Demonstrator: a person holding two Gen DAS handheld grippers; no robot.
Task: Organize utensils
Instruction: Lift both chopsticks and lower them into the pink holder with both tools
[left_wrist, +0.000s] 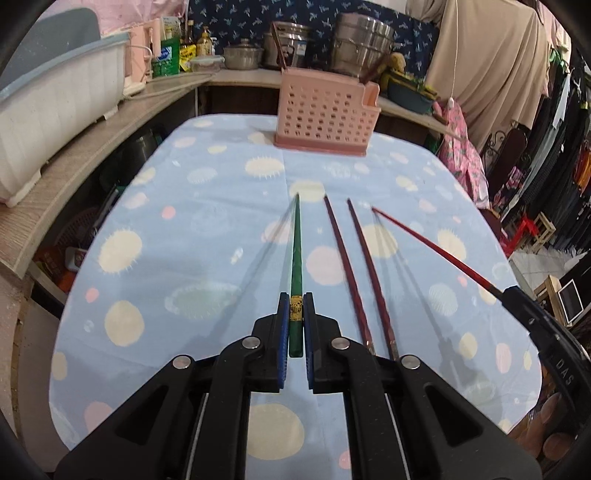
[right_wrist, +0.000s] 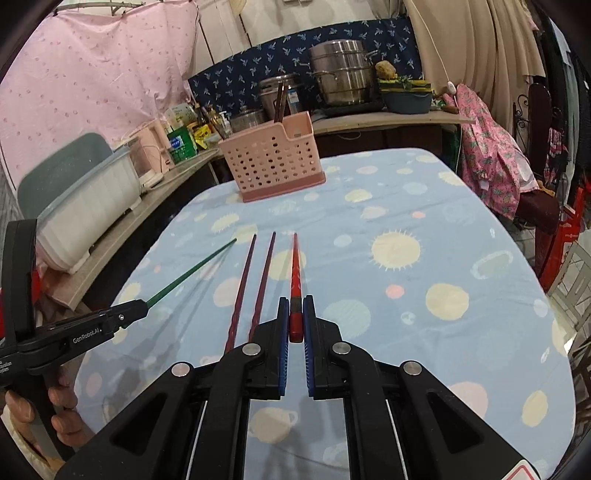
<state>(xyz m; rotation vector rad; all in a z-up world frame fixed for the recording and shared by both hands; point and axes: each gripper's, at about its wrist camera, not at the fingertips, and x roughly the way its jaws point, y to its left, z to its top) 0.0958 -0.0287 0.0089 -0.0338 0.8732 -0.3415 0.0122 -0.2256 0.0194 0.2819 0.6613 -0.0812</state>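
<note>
Pink basket (left_wrist: 327, 110) is seen at the cloth's (left_wrist: 207, 221) far end; two maroon chopsticks (left_wrist: 347, 269) lie between grippers. Green chopstick (left_wrist: 296, 266) is pinched by left gripper (left_wrist: 296, 314), red chopstick (right_wrist: 295, 280) by right gripper (right_wrist: 295, 314).

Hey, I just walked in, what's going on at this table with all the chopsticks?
A person is sorting chopsticks with a handheld gripper in each hand. The left gripper is shut on a green chopstick, and the right gripper is shut on a red chopstick, both raised off the blue dotted tablecloth. Two dark red chopsticks lie on the cloth between them. At the far end stands a pink perforated utensil basket that already holds a few sticks, probably where these go next.
</note>
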